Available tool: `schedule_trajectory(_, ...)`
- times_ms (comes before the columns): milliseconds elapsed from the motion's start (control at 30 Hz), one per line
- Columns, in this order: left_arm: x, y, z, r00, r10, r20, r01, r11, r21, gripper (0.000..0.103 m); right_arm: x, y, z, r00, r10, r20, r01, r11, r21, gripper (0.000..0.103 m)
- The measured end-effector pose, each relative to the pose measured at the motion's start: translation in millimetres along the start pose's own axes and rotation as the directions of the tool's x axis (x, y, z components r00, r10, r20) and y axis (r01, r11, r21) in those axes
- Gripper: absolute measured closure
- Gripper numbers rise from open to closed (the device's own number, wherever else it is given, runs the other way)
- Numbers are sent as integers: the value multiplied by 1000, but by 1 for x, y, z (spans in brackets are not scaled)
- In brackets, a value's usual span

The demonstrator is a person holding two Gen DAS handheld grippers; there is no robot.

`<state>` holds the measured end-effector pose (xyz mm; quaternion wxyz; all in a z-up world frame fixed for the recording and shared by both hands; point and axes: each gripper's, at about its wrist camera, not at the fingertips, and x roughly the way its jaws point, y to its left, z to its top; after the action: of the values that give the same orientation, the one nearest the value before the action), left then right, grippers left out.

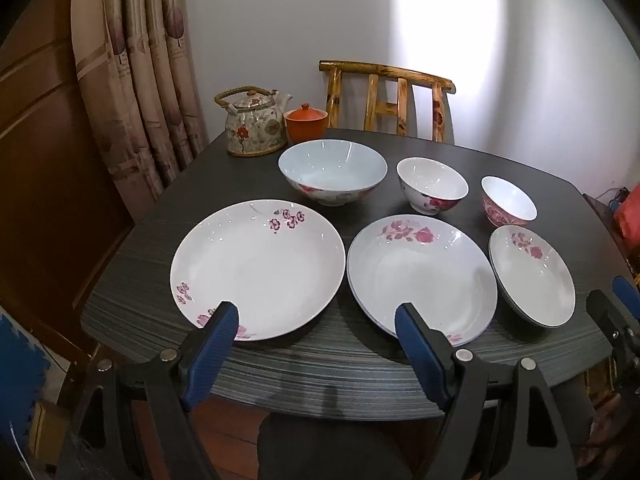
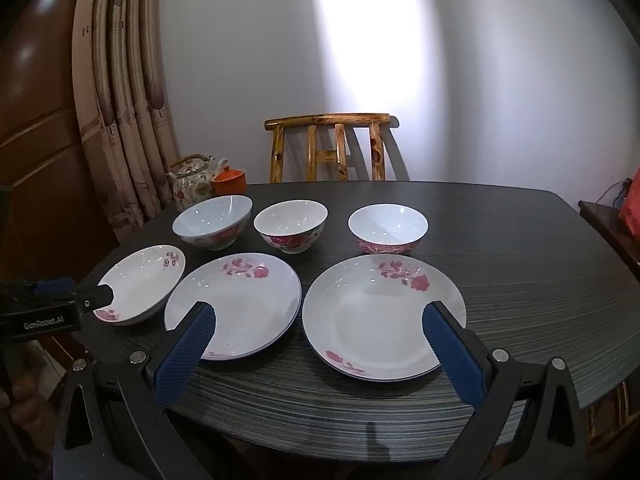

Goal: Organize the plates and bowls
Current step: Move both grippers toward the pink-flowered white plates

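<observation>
1. At the far left corner of the counter stand a teapot and an orange lidded cup, clear of the work.
2. The left gripper hovers at the near edge, fingers spread wide and holding nothing, facing the gap between the large plate and the middle plate.
3. The front row runs large plate, middle plate, small plate; none overlap, though the first two sit just beside each other.
4. Behind them, in the same order of size, stand the large bowl, the medium bowl and the small pink bowl, all upright and apart.
5. The right gripper also hangs open and empty, over the near rim of the small plate.
6. Judgement: nothing is stacked, so the task looks to be at its start. A sensible next move is pinching the small plate's rim and setting it on the middle plate; thin, slick rims need a firm, level grip.
</observation>
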<state>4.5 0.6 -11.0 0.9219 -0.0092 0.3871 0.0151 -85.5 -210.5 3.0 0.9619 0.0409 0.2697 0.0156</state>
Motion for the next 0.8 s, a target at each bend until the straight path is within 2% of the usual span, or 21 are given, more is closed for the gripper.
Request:
schedule_trajectory(233, 2, -4, 3, 1000, -11, -18, 11, 1000, 13, 20, 2, -1, 0, 1000, 12, -15, -12, 1000, 10, 0)
schedule_trajectory(467, 3, -16, 7, 1000, -19, -23, 20, 999, 45, 20, 3, -4, 3, 997, 62, -35, -61, 998, 19, 0)
schedule_trajectory(800, 14, -21, 9, 998, -18, -56, 20, 999, 34, 20, 13, -11, 2, 985, 129, -115, -123, 991, 56, 0)
